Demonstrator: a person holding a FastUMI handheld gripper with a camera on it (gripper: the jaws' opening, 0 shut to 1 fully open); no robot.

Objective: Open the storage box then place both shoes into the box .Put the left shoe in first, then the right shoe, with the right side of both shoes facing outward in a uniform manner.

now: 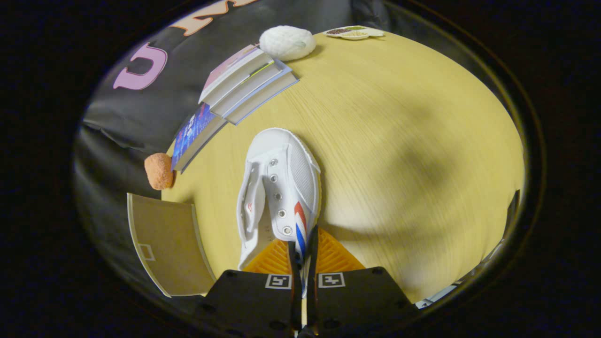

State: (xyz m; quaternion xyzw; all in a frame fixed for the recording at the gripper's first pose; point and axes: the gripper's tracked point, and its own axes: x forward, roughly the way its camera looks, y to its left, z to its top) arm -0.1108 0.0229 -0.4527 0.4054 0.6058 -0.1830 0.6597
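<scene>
Closest to us, the gripper (303, 249) has its 2 fingers pressed nearly together on the heel-side wall of the white shoe (281, 188), pinching the thin upper where the red and blue stripes run. We judge this a firm clamp on the shoe's side collar, with the toe pointing away from the fingers.

Taking the shoe as our landmark: it hangs or rests over the wooden table (399, 141); we cannot tell whether the sole touches the surface. Just to its left, near the heel end, a flat brown cardboard panel (164, 244) stands out, likely the storage box flap. Beyond the toe and leftward lie stacked books (244, 84), with an orange sponge-like lump (158, 171) left of them. Past the books sits a white netted ball (287, 42), and further right a small dish (354, 32).

We expect the shoe to be light, with soft canvas that will flex and let the sole sag and swing from a 1-sided pinch. Gripping the collar near the eyelets, as now, seems sound, provided we move slowly.
</scene>
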